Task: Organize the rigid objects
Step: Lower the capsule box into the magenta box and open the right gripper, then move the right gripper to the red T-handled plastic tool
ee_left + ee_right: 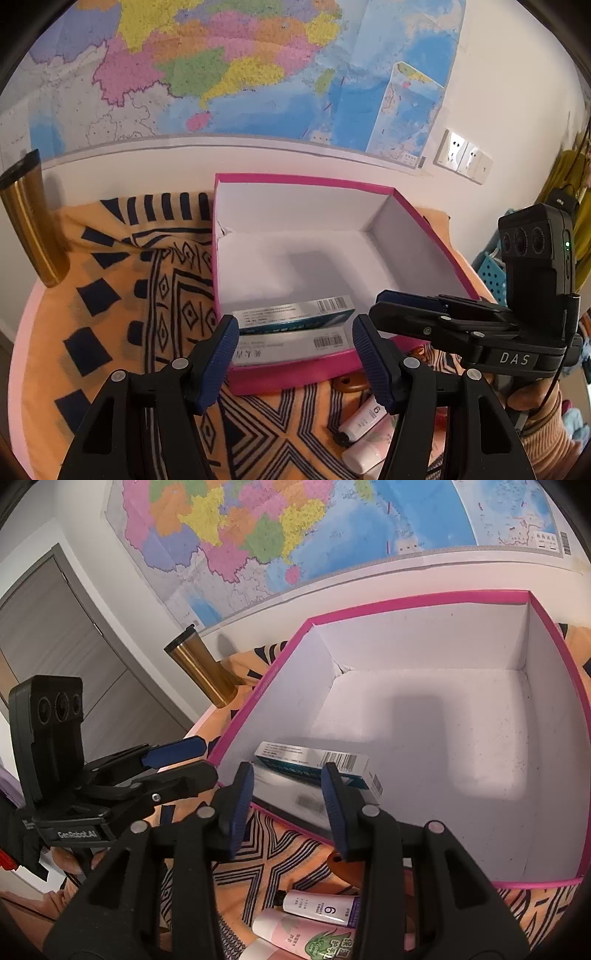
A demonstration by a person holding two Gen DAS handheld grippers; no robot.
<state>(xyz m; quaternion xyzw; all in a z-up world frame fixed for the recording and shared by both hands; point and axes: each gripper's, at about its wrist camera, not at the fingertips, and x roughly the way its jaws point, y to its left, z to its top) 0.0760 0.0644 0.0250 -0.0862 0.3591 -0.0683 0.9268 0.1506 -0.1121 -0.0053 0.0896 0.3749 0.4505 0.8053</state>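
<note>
A pink box (295,376) with a white inside stands open on the patterned cloth; it also shows in the right wrist view (406,603). A teal and silver carton (295,314) lies on a white carton (295,349) in its near corner, also seen from the right (314,760). My left gripper (293,354) is open and empty, just before the box's near wall. My right gripper (288,805) is open and empty above the same wall; it appears from the left (443,314). White and pink tubes (321,908) and a brown object (347,871) lie on the cloth below.
A gold tumbler (29,221) stands at the table's far left by the wall, also in the right wrist view (203,668). A map covers the wall behind. Wall sockets (461,155) sit to the right. A blue basket (491,273) is beyond the table's right edge.
</note>
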